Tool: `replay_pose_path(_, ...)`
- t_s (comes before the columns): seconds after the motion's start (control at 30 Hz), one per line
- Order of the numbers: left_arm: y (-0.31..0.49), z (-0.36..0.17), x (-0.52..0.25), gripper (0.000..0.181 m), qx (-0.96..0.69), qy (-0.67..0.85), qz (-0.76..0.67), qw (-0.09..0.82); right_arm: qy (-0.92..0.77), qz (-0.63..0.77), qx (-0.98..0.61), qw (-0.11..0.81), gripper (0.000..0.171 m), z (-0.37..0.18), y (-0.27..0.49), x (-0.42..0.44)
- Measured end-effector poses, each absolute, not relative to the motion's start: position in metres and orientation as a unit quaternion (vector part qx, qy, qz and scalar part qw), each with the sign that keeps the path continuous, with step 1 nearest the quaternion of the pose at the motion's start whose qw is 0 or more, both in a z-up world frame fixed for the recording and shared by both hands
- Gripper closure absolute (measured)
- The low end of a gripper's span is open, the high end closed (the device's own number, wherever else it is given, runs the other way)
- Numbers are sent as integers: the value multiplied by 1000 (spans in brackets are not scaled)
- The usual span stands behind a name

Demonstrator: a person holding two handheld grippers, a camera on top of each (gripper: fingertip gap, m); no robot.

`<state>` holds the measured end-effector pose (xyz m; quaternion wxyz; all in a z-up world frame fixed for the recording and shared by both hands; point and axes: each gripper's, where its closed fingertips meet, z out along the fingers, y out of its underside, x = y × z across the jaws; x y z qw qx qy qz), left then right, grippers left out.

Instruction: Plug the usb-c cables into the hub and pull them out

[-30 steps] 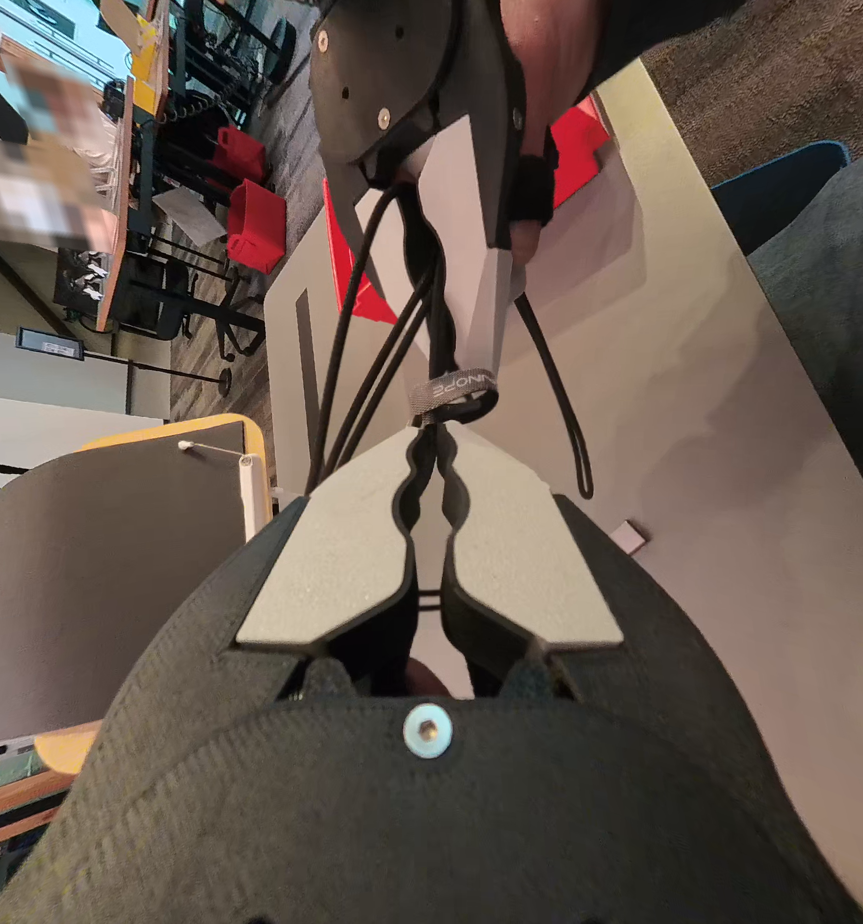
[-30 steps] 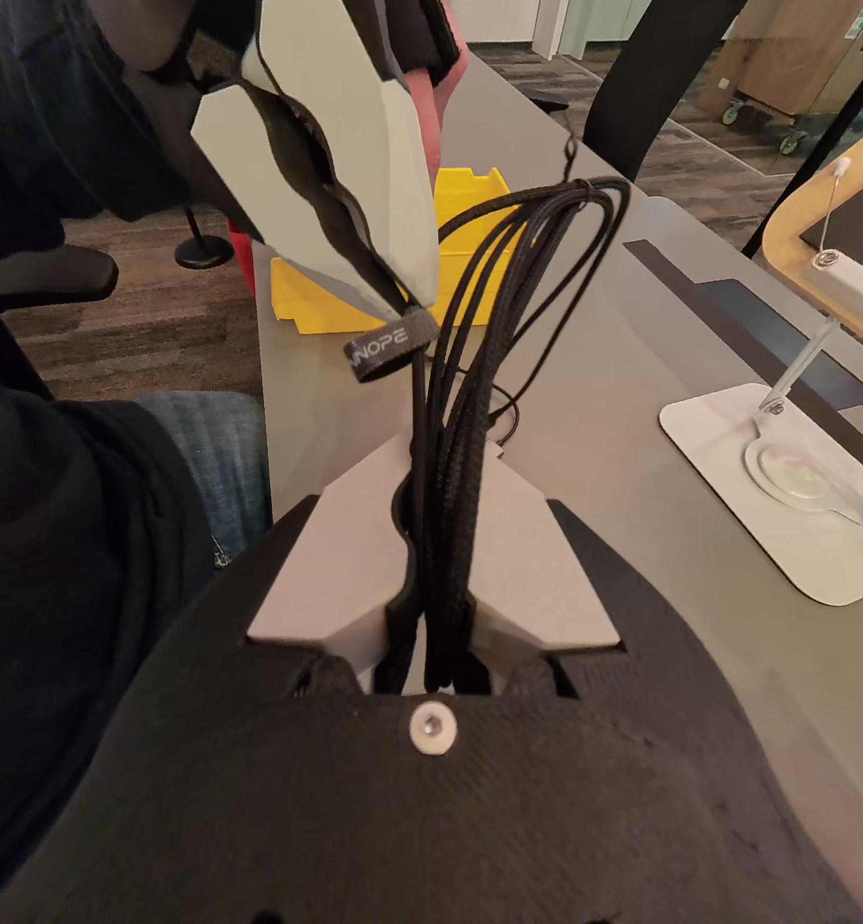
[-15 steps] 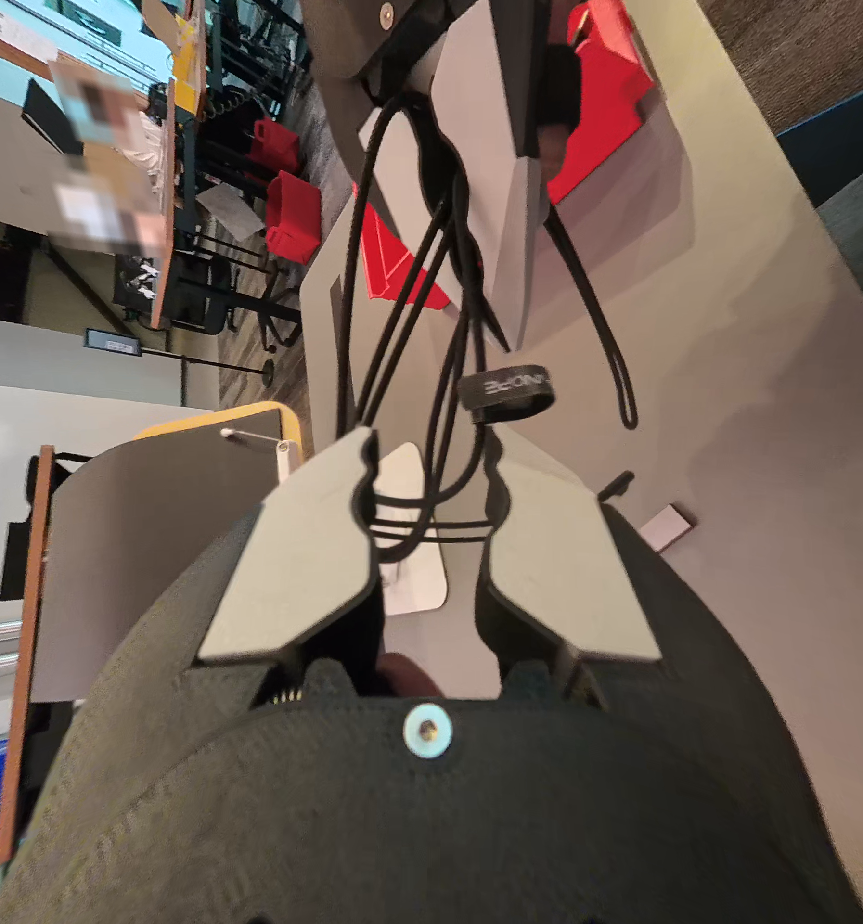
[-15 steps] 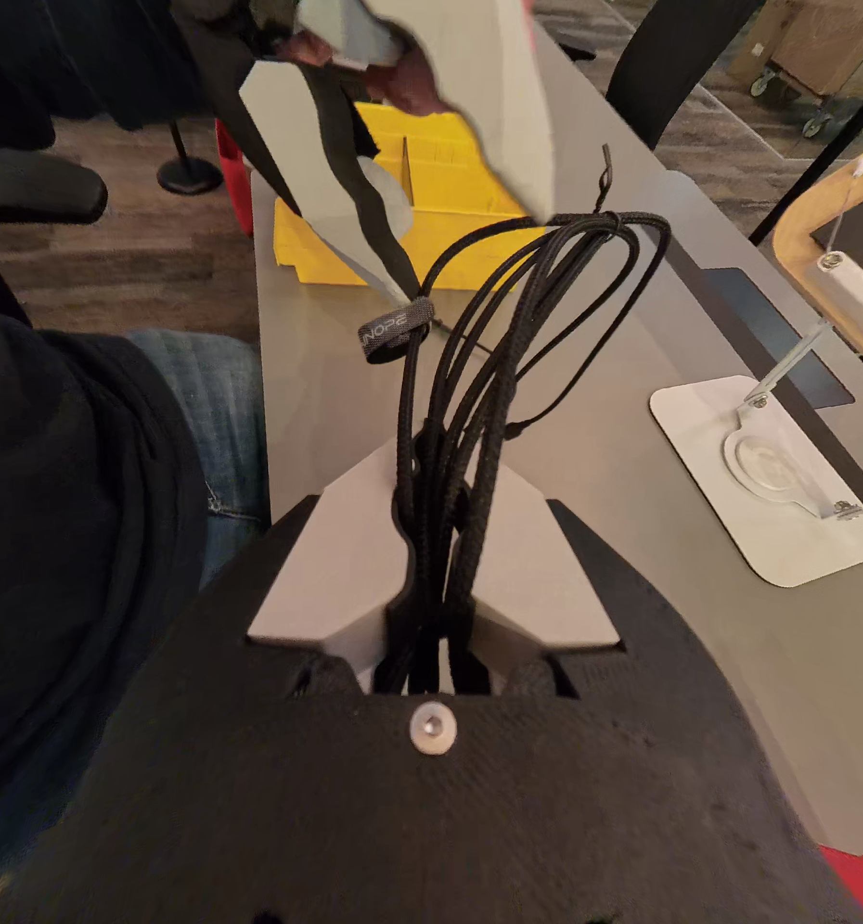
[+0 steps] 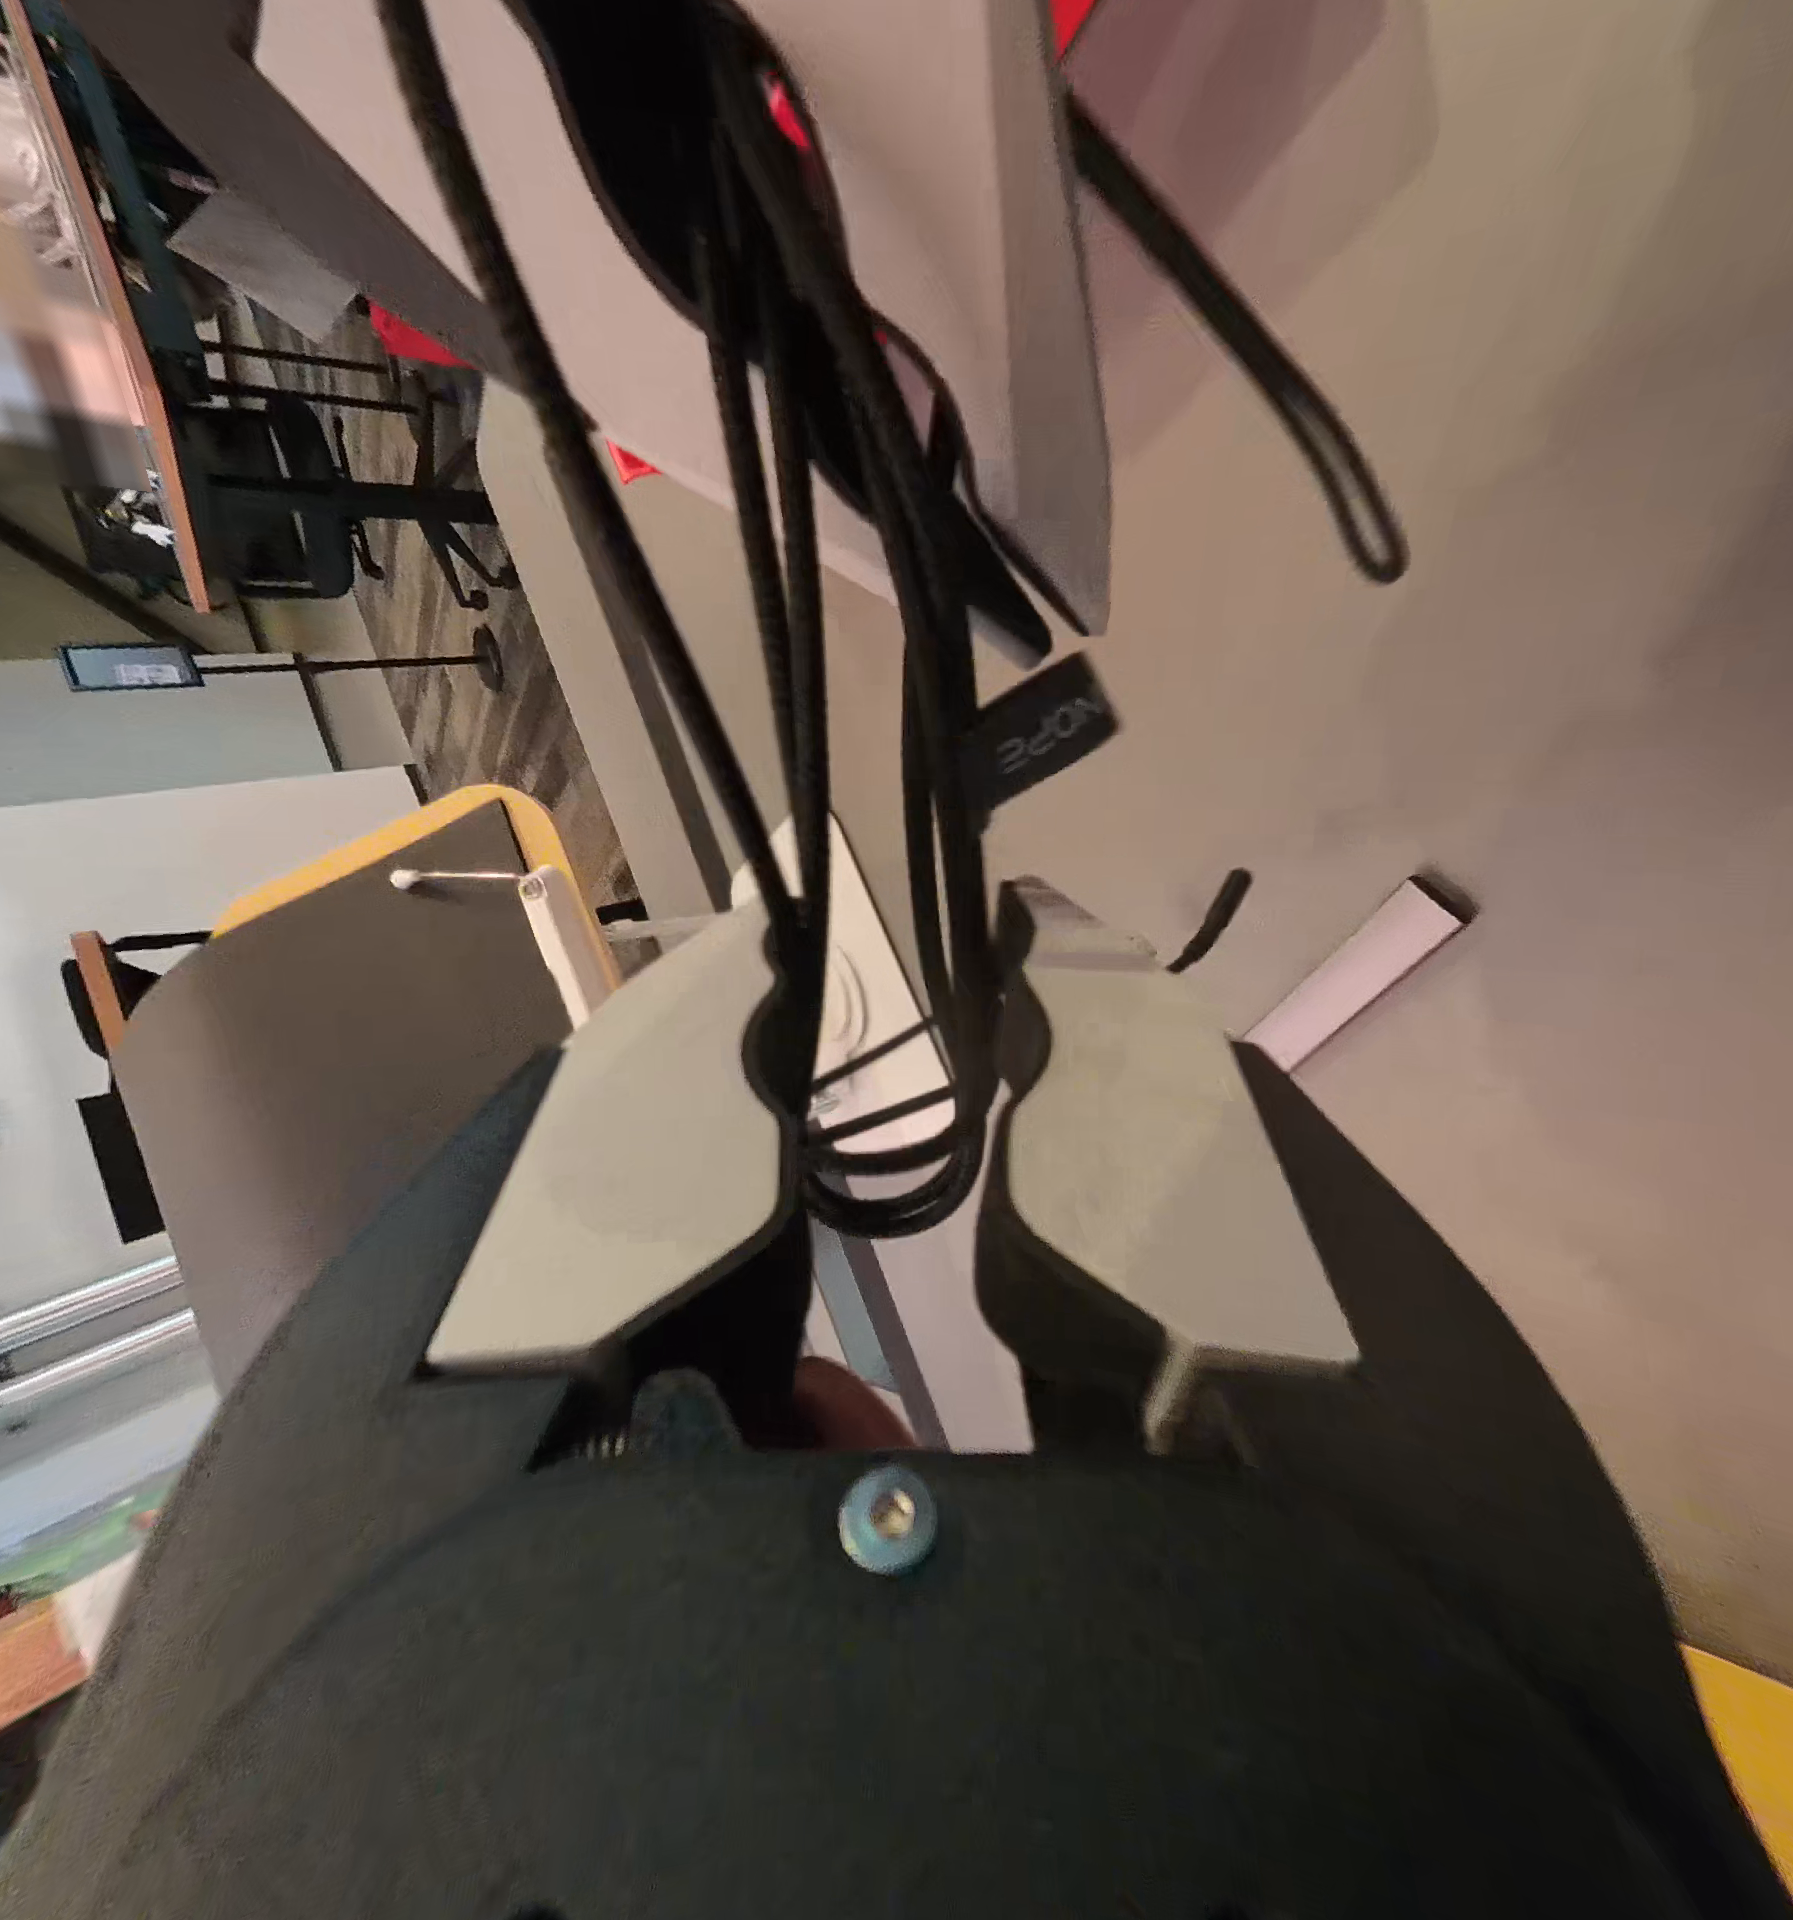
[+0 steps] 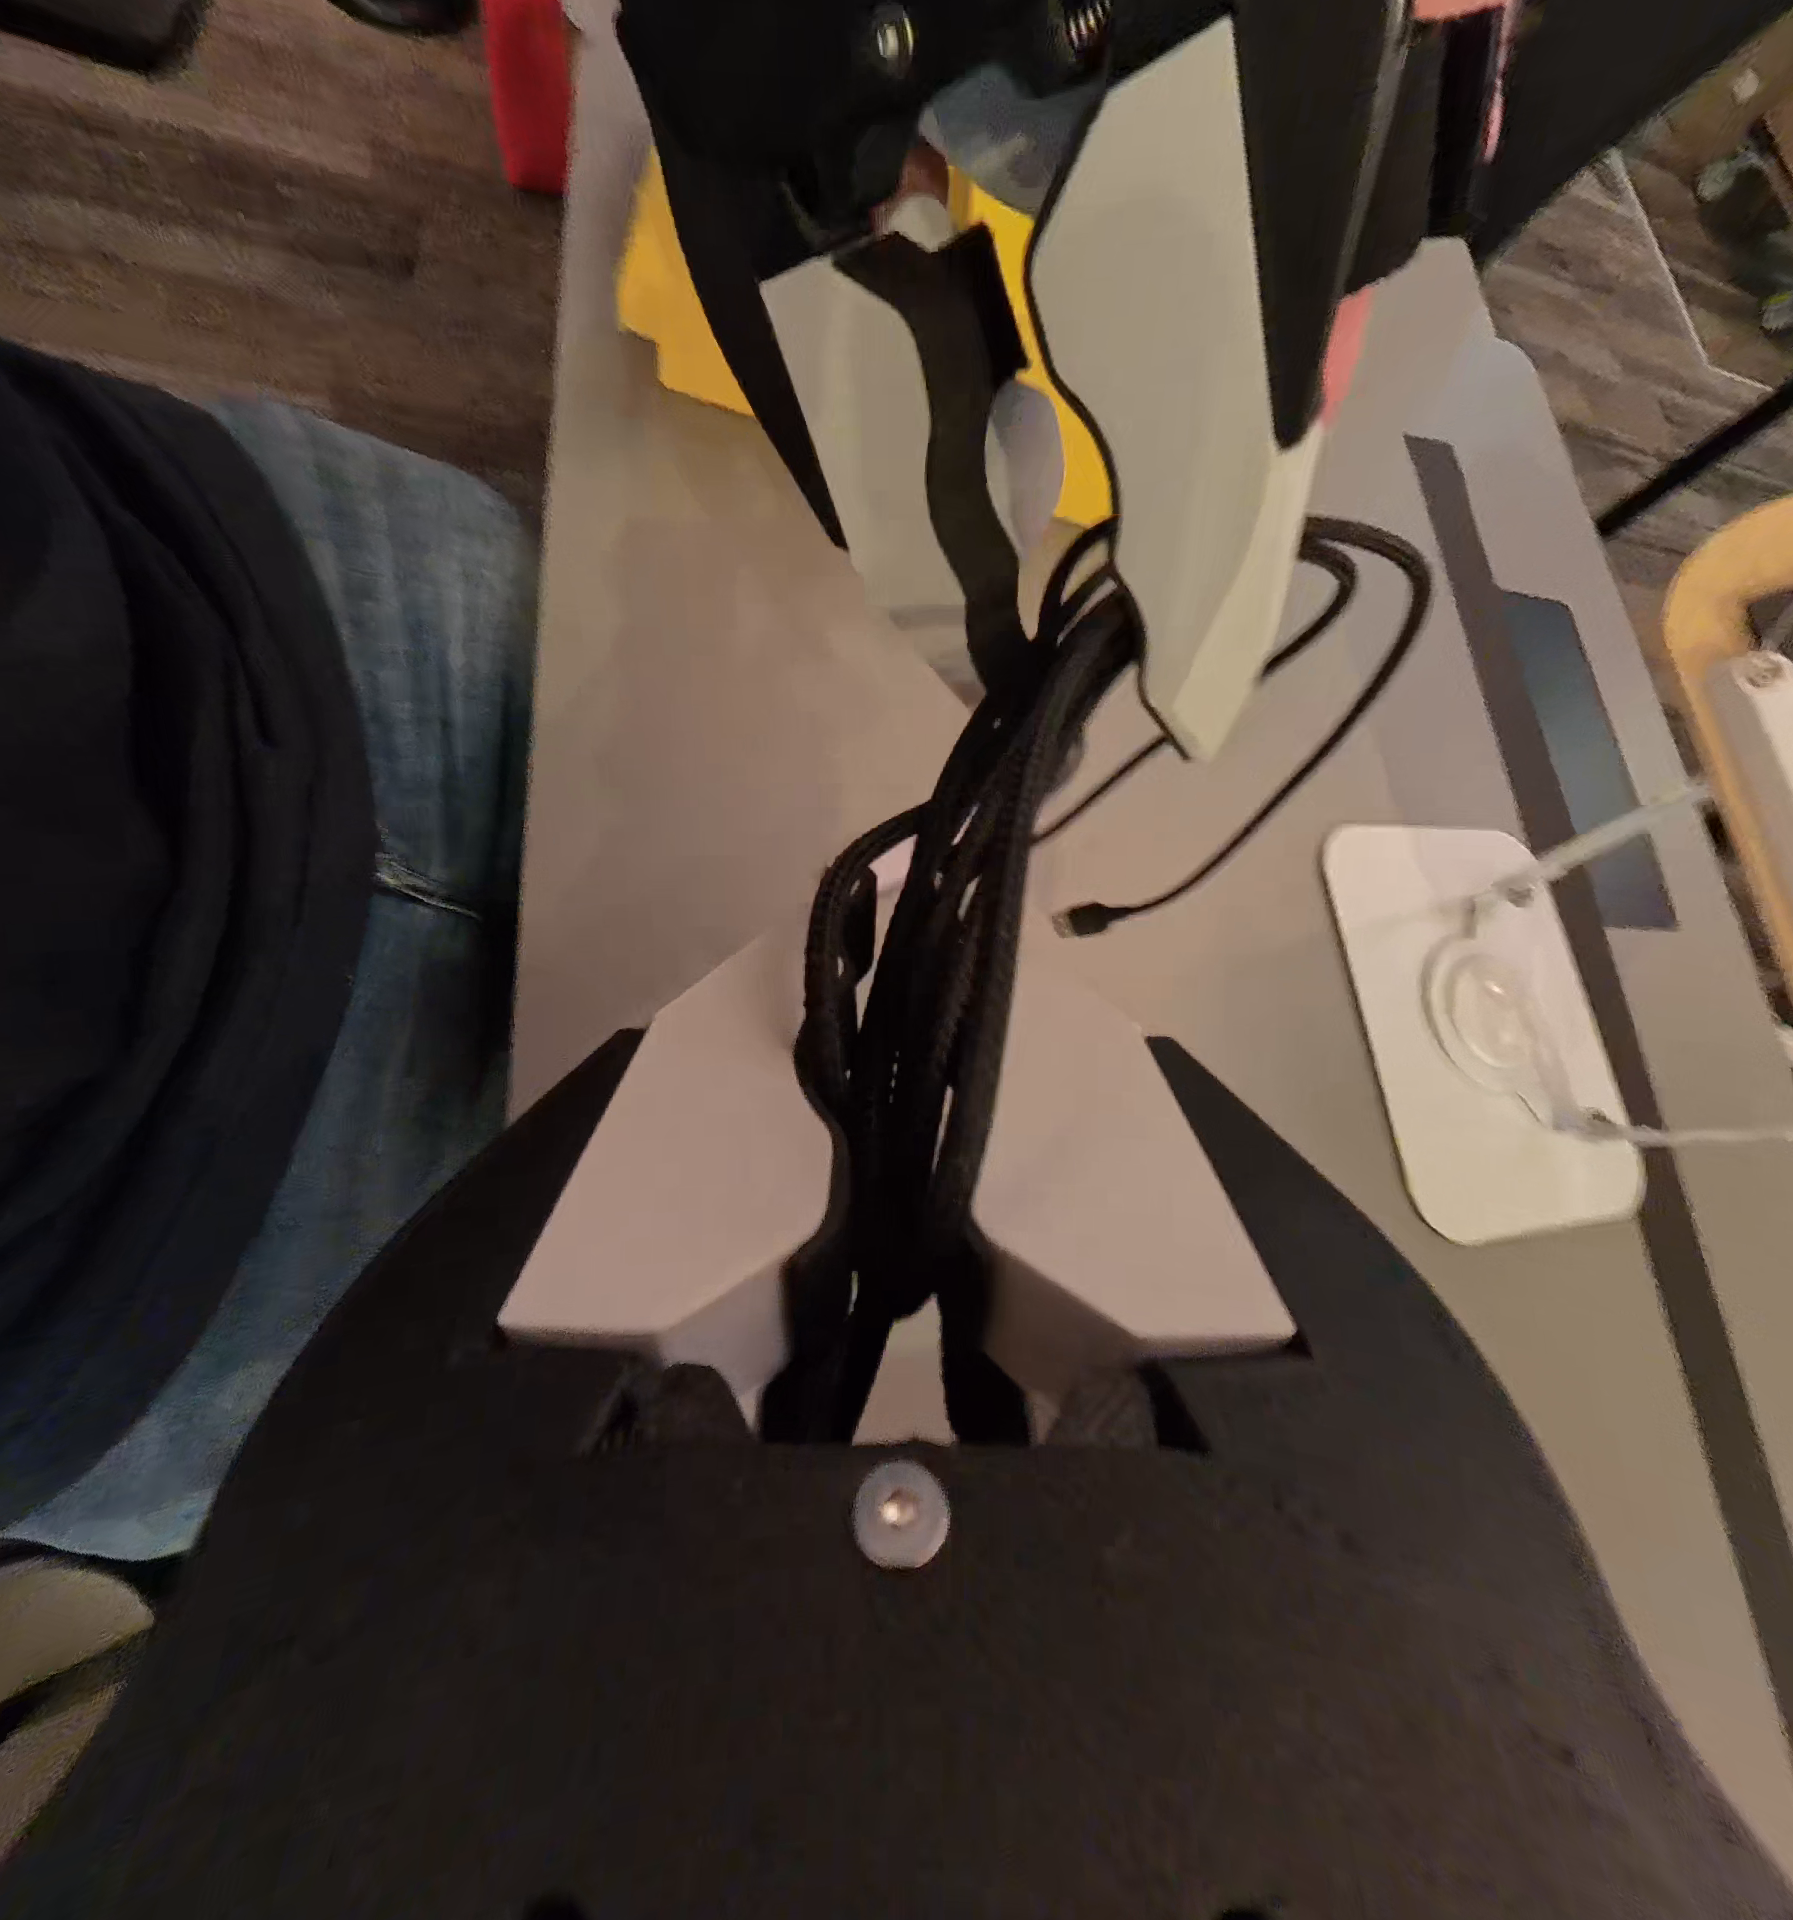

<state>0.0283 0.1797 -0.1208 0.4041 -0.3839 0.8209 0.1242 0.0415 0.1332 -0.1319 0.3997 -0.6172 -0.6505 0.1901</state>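
Note:
A bundle of black braided usb-c cables (image 6: pixel 985 831) runs between both grippers above the grey table (image 6: pixel 663 790). My right gripper (image 6: pixel 902 977) is shut on one end of the bundle; it shows at the top of the left wrist view (image 5: pixel 975 582). My left gripper (image 5: pixel 892 935) is open, with the bundle's loops (image 5: pixel 892 1195) lying loosely between its fingers; it shows at the top of the right wrist view (image 6: pixel 1068 675). A black strap (image 5: pixel 1043 732) hangs on the bundle. One plug (image 6: pixel 1079 920) lies on the table. A small silver bar, probably the hub (image 5: pixel 1359 971), lies nearby.
A white base plate with a clear holder (image 6: pixel 1474 1029) sits right of the cables. A yellow bin (image 6: pixel 684 312) stands behind the left gripper and a red bin (image 5: pixel 414 332) farther off. A person's leg in jeans (image 6: pixel 404 727) is at the table's left edge. Tip to tip, the grippers are about 5 centimetres apart. The hub (image 5: pixel 1359 971) is about equally far from each gripper, around 20 centimetres.
My left gripper has let go of the cable by the strap, opened, and moved in over the bundle's looped end. My right gripper has kept its hold and tilted down toward the table.

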Motion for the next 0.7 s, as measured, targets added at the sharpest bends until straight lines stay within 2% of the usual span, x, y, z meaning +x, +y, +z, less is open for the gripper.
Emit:
replay_pose_path(0.07,186,-121,29,166,-395,813,131,407,-644,162,-626,409,165,-131,141,46)
replay_pose_path(0.13,186,-124,31,171,-415,808,108,404,-637,150,-633,414,168,-128,146,49)
replay_pose_path(0.33,203,-120,29,175,-481,767,81,417,-598,98,-637,476,145,-105,164,60)
replay_pose_path(0.4,209,-121,26,176,-521,743,36,418,-579,78,-641,498,131,-93,171,68)
replay_pose_path(0.5,209,-122,25,177,-573,707,-58,411,-541,97,-634,544,123,-68,174,76)
replay_pose_path(0.6,204,-119,29,177,-601,674,-146,404,-483,98,-642,587,121,-47,184,88)
replay_pose_path(0.63,203,-118,31,177,-609,662,-170,402,-463,77,-642,607,124,-39,188,95)
replay_pose_path(0.7,202,-116,34,177,-624,635,-211,405,-426,43,-619,658,141,-15,186,105)
